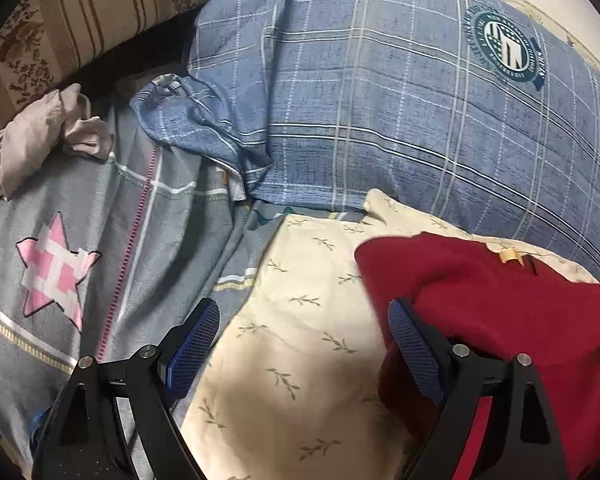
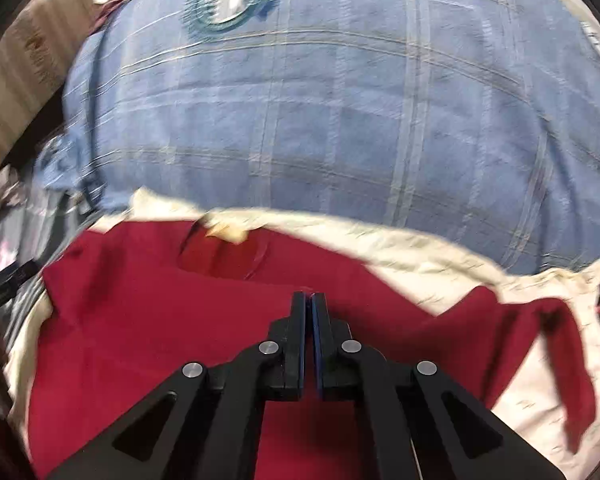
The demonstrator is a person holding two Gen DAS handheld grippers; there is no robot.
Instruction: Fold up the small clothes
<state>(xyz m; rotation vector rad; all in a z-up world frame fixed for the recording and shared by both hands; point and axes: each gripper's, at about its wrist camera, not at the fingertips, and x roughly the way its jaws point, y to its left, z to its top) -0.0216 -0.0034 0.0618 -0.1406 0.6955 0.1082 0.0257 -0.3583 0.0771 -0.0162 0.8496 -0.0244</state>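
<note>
Bedding fills both views: a blue checked quilt [image 1: 380,100] printed with a round crest [image 1: 506,46], its lettering unreadable.
A cream leaf-print cloth [image 1: 292,320] is spread below it, and a red garment [image 2: 160,320] is laid on that; the left gripper [image 1: 304,344] is held wide open and empty, the right gripper [image 2: 309,300] is pressed shut above the garment.
</note>
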